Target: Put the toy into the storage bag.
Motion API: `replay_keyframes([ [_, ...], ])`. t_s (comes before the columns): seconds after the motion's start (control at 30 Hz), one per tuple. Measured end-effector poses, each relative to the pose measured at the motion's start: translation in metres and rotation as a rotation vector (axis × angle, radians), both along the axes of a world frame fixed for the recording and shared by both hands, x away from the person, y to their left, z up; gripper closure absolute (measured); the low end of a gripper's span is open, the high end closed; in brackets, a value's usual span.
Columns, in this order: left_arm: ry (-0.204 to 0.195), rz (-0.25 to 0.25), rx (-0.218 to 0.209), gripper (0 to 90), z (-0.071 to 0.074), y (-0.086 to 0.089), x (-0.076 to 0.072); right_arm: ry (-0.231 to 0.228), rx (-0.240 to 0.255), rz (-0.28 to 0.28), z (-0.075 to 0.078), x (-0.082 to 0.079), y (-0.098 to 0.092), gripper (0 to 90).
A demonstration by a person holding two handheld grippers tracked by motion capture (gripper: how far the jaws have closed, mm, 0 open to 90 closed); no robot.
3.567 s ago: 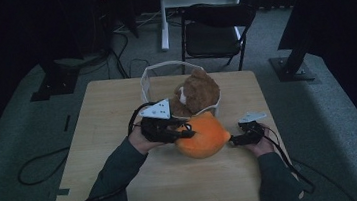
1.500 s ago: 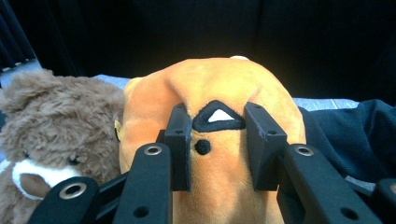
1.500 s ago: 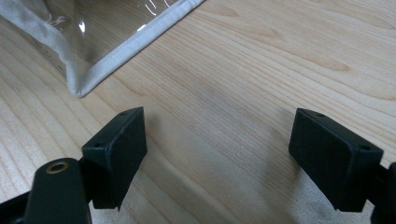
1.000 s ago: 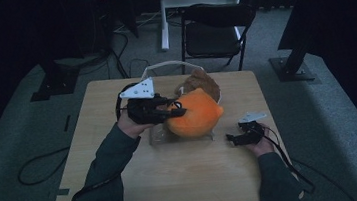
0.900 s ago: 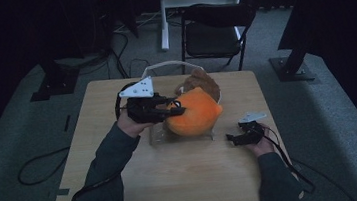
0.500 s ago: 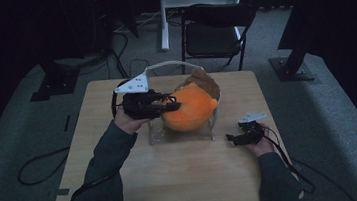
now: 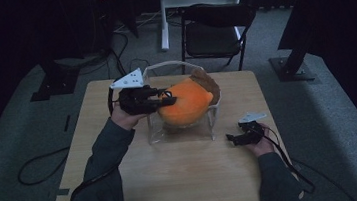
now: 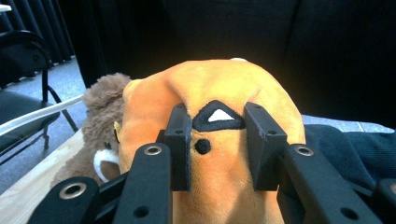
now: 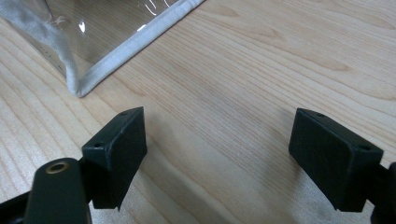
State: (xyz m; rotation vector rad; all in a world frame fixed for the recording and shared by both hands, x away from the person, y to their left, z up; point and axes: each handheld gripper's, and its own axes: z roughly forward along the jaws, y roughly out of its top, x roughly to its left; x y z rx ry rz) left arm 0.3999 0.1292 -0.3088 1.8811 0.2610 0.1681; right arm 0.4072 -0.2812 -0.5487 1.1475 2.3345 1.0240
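- Orange plush toy (image 7: 185, 102) now hangs over the clear bag (image 7: 184, 130), lifted off the near tabletop, so only lowering and release remain.
- Left gripper (image 7: 166, 100) stays clamped on it, beside the brown teddy (image 8: 100, 126).
- Right gripper (image 7: 232, 138) rests spread apart on the table (image 7: 174, 176).

Black tool (image 8: 218, 140), brass rivets; grey-green sleeves (image 7: 103, 158).

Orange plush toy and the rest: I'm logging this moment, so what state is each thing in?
Orange plush toy: pinched, held above the bag's opening.
Left gripper: shut on the toy.
Right gripper: open, holding nothing, low over the table.
Clear bag: upright, top open.
Brown teddy bear: inside the bag, behind the orange toy.
Chair: unoccupied, beyond the table.
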Motion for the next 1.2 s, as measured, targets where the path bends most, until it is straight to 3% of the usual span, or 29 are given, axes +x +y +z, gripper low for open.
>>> replay_keyframes([
  [1.2,0.010,0.086,-0.034,66.5,0.013,0.019,0.023,0.000,0.000,0.000,0.000,0.000,0.000,18.3],
])
